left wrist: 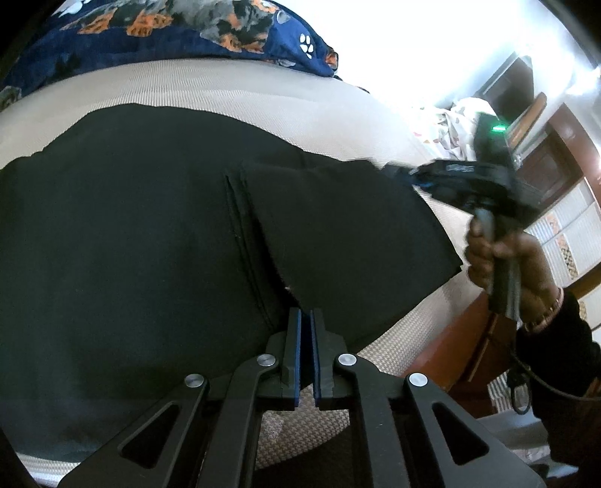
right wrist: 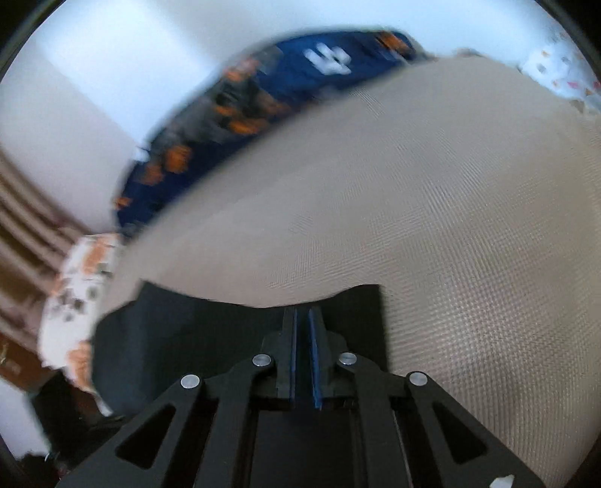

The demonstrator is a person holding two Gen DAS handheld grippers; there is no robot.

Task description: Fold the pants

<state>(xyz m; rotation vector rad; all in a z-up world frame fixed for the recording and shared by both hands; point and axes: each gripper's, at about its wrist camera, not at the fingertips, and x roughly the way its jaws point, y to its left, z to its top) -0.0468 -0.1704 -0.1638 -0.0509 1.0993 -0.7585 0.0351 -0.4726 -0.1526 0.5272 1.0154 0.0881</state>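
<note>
Where weave shows, matte pants (left wrist: 131, 225) drape.

Black pants (left wrist: 150, 232) on beige woven bedcover (left wrist: 225, 86); navy blanket (left wrist: 188, 33) bears orange patches, white paw-prints.

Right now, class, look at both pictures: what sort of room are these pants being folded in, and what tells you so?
Probably a bedroom. The black pants lie on a wide beige mattress, a paw-print blanket is bunched at its far edge, and wooden furniture stands behind.
</note>
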